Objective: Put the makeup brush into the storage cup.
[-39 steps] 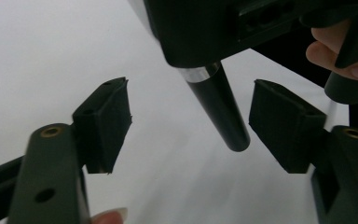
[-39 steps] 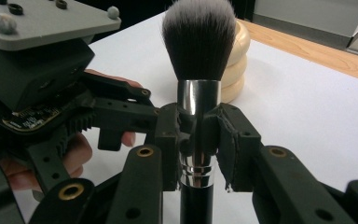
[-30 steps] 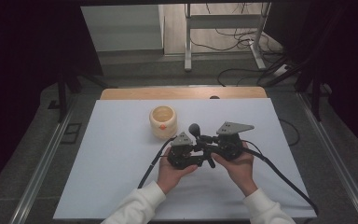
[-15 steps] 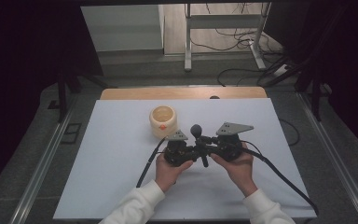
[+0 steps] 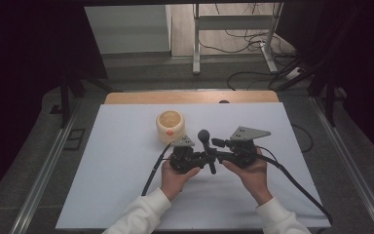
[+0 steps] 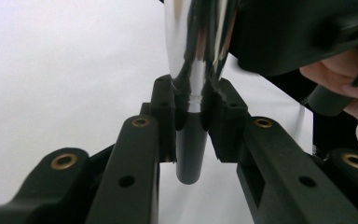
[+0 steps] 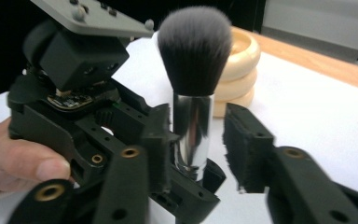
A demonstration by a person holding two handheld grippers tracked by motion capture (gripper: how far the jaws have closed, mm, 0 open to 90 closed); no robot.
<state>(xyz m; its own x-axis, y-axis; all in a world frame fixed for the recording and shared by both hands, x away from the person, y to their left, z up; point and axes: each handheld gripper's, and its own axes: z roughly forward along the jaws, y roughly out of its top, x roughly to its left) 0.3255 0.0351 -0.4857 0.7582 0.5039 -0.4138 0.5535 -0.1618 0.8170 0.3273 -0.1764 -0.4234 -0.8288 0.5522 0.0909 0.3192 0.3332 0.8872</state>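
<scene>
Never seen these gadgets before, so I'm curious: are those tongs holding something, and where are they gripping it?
The left tongs clamp a makeup brush low on its handle, where chrome meets black. The right tongs stand open around the chrome part, not gripping.

High view: dim room, dark at both sides; white table is the brightest area, lit evenly from above, soft shadows under the hands. Floor beyond gets pale light. Picture is soft, low detail.
Left gripper view: table blown out to near white, chrome ferrule carries streaky reflections, hand at right edge blurred.
Right gripper view: brush fairly sharp, near jaws and thumb out of focus, wooden bowl behind slightly soft, background black
</scene>
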